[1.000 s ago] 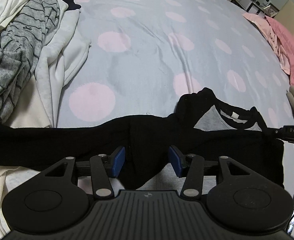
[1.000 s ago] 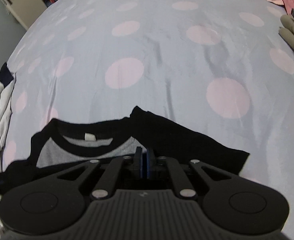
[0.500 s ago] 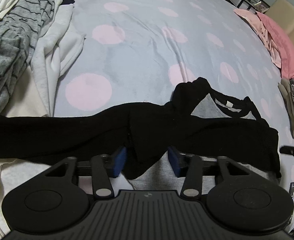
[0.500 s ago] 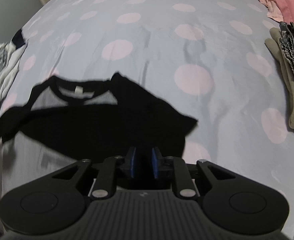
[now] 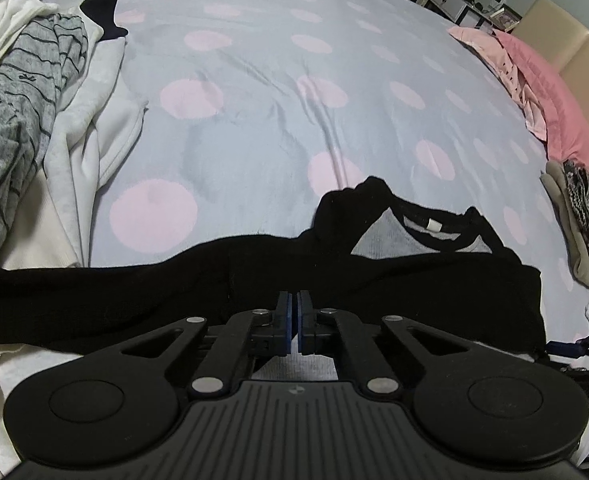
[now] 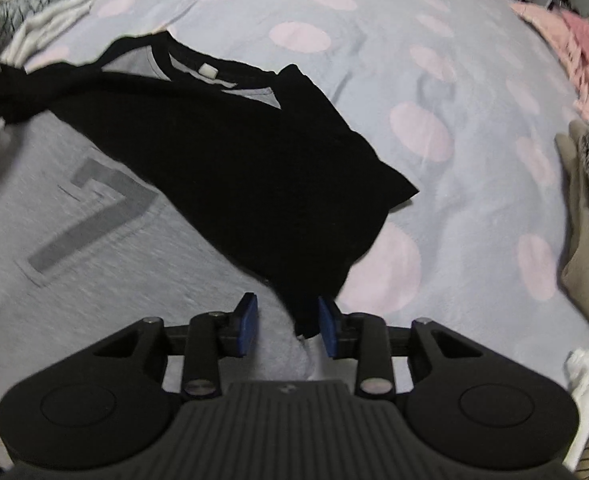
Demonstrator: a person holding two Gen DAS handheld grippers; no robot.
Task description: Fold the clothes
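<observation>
A grey shirt with black sleeves and collar [image 6: 222, 148] lies on the dotted bedspread, a dark "7" [image 6: 90, 216] on its grey body. A black sleeve is folded across the chest. In the left wrist view the shirt [image 5: 414, 276] stretches across the frame, its long sleeve trailing left. My left gripper [image 5: 293, 320] is shut on the black sleeve fabric. My right gripper [image 6: 287, 322] is open, its right pad touching the tip of the folded sleeve.
A pile of grey striped and white clothes [image 5: 26, 120] lies at the left. Pink garments [image 5: 534, 80] and a folded stack [image 5: 586, 216] lie at the bed's right edge. The light blue spread with pink dots [image 5: 274, 100] extends beyond the shirt.
My left gripper has shut on the black sleeve. My right gripper has opened, let go of the folded sleeve and drawn back, showing more of the grey body.
</observation>
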